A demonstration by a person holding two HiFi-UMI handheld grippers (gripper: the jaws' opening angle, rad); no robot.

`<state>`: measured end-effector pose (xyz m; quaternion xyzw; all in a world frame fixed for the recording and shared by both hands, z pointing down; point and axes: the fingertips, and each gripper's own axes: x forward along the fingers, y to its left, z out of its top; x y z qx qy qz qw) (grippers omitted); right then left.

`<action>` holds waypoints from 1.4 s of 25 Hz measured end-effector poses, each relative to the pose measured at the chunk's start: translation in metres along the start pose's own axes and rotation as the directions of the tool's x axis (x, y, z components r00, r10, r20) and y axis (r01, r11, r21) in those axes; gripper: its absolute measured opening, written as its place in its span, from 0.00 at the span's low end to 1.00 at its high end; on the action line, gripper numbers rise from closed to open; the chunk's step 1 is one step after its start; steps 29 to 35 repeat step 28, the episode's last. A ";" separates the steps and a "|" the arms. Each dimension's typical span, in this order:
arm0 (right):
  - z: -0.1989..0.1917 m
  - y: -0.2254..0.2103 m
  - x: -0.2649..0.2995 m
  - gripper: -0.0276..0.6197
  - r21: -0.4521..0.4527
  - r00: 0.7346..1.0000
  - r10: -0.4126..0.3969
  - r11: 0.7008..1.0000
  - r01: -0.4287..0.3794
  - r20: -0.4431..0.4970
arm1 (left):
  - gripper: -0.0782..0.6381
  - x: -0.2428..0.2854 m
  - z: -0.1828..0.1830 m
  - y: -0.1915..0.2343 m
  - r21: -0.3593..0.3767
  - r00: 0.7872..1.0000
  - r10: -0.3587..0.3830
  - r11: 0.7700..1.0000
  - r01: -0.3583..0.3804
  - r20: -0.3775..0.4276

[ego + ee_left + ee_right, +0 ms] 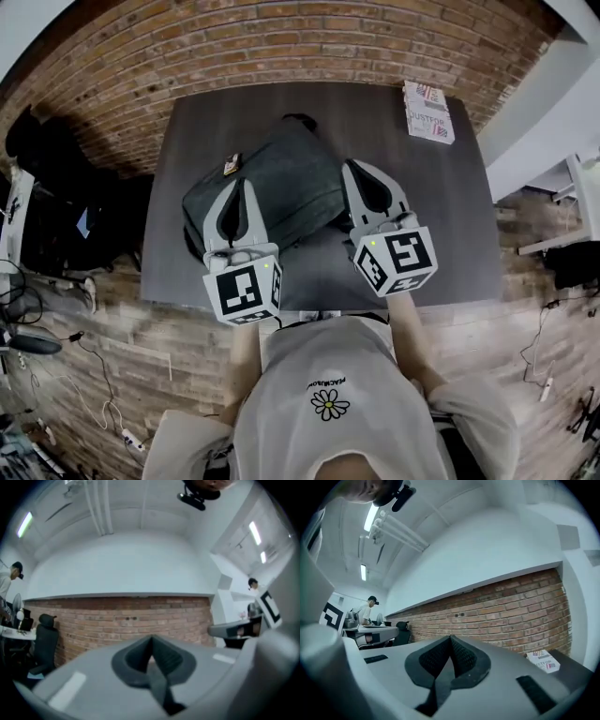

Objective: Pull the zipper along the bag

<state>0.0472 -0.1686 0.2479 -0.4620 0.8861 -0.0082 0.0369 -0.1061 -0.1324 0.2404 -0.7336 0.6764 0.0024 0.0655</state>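
The bag (267,192) lies slanted across the middle of the dark table (459,234), in the centre of the head view, its carry loop toward the top of the frame and a small tag near its upper left corner. I can't make out the zipper or its pull from here, so I can't tell whether it stands run along or not.

My worry is the pull itself. It is too small to find in the head view, and neither gripper view shows the bag at all, only the brick wall (131,616). Any descent would be half blind, and I judge I could pinch fabric instead of the tab. Nothing pins the bag either, so a one-sided tug would likely drag it over the smooth top toward the printed box (429,112) at upper right.

Both tongs are clenched with nothing between them. The left gripper (246,183) hangs over the bag's lower left part, and the right gripper (354,167) sits at its right edge. Both are raised clear of it and aimed level at the wall.
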 end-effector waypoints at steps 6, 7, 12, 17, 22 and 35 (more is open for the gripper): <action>-0.024 -0.004 -0.028 0.04 -0.022 0.997 -0.074 0.997 0.073 -0.034 | 0.12 -0.005 -0.004 -0.011 0.036 0.999 -0.034 0.999 0.034 0.020; -0.027 -0.003 -0.030 0.04 -0.022 0.996 -0.076 0.997 0.075 -0.038 | 0.12 -0.006 -0.005 -0.011 0.035 0.999 -0.036 0.999 0.036 0.021; -0.030 0.001 -0.036 0.04 -0.028 0.996 -0.083 0.996 0.082 -0.031 | 0.12 -0.009 -0.004 -0.010 0.034 0.999 -0.042 0.999 0.041 0.025; -0.027 0.003 -0.037 0.04 -0.039 0.996 -0.079 0.996 0.078 -0.027 | 0.12 -0.011 -0.001 -0.008 0.024 0.999 -0.036 0.999 0.035 0.029; -0.026 0.002 -0.037 0.04 -0.046 0.997 -0.078 0.996 0.077 -0.022 | 0.12 -0.012 -0.001 -0.005 0.021 0.999 -0.031 0.999 0.031 0.031; -0.022 0.001 -0.035 0.04 -0.052 0.997 -0.081 0.995 0.080 -0.015 | 0.12 -0.010 0.002 -0.002 0.019 0.999 -0.031 0.999 0.030 0.035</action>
